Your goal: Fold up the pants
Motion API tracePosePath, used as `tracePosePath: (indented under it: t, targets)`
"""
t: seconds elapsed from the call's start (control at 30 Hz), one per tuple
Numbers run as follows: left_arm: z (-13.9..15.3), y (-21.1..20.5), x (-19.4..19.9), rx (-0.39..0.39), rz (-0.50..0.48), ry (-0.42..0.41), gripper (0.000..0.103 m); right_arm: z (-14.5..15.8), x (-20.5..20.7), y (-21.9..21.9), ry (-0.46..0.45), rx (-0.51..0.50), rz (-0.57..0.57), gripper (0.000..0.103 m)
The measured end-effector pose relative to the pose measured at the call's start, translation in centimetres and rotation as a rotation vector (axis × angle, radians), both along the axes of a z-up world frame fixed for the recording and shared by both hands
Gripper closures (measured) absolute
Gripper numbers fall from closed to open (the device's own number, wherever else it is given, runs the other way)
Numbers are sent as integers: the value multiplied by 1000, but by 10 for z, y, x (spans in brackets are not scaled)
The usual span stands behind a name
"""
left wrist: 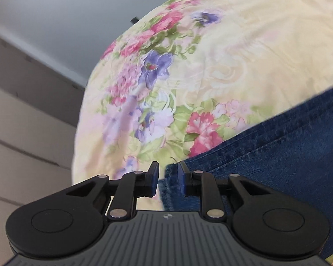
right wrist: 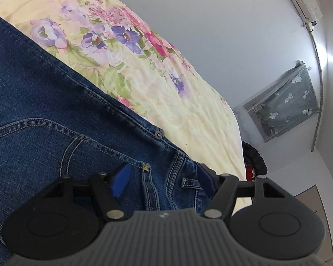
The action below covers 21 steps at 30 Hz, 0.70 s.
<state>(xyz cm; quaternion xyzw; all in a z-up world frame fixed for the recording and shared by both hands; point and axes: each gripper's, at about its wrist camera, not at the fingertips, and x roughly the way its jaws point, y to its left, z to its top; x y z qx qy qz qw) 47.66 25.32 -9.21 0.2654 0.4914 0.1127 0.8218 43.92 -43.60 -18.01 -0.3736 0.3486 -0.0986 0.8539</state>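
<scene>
Blue jeans (left wrist: pixel 288 159) lie flat on a floral bedsheet (left wrist: pixel 222 66), filling the 3 to 5 o'clock part of the left wrist view. The left gripper (left wrist: pixel 167 178) has its jaws narrowly apart; a hem corner of the jeans shows in the gap, pads not pressing it, though contact on the right pad can't be fully judged. In the right wrist view the jeans run from 9 to 6 o'clock, with the back pocket (right wrist: pixel 33 155) at 8 and the belt loop (right wrist: pixel 189 182) near centre-bottom. The right gripper (right wrist: pixel 164 178) has its jaws wide apart over the waistband, gripping nothing. A grey wall (right wrist: pixel 211 33) is at 12 to 2, a cactus-print fabric cover (right wrist: pixel 284 102) at 3.
</scene>
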Motion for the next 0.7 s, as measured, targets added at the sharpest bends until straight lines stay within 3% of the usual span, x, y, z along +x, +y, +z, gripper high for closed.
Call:
tracePosePath:
  t: [0.1,0.17,0.23,0.37,0.4,0.43,0.47,0.5,0.7]
  targets:
    - [7,33,-5,-208,148,-104,67,0,-1,-1,-4,7,-5,40]
    - [6,55,-11,-342,240,-173,49,-2,-1,-1,-6,10,-14,40]
    - [0,73,-16,-433,308,-217,44,-5,-1,1,-3,-1,-17,40]
    - [-17,99,-25,-563,390,-272,46,-8,2,5,12,-27,-18,40]
    - [-21,103,-28,-611,394,-288,52,-8,3,6,17,-31,-20,40]
    - [-24,105,-30,-644,388,-295,67,-8,4,6,22,-37,-22,40]
    - [-26,104,-32,-646,382,-304,86,-9,5,8,27,-44,-23,40]
    - [-27,102,-33,-627,375,-308,97,-9,7,9,32,-52,-24,40]
    - [-5,87,-42,-486,303,-398,98,-13,9,12,42,-69,-47,40]
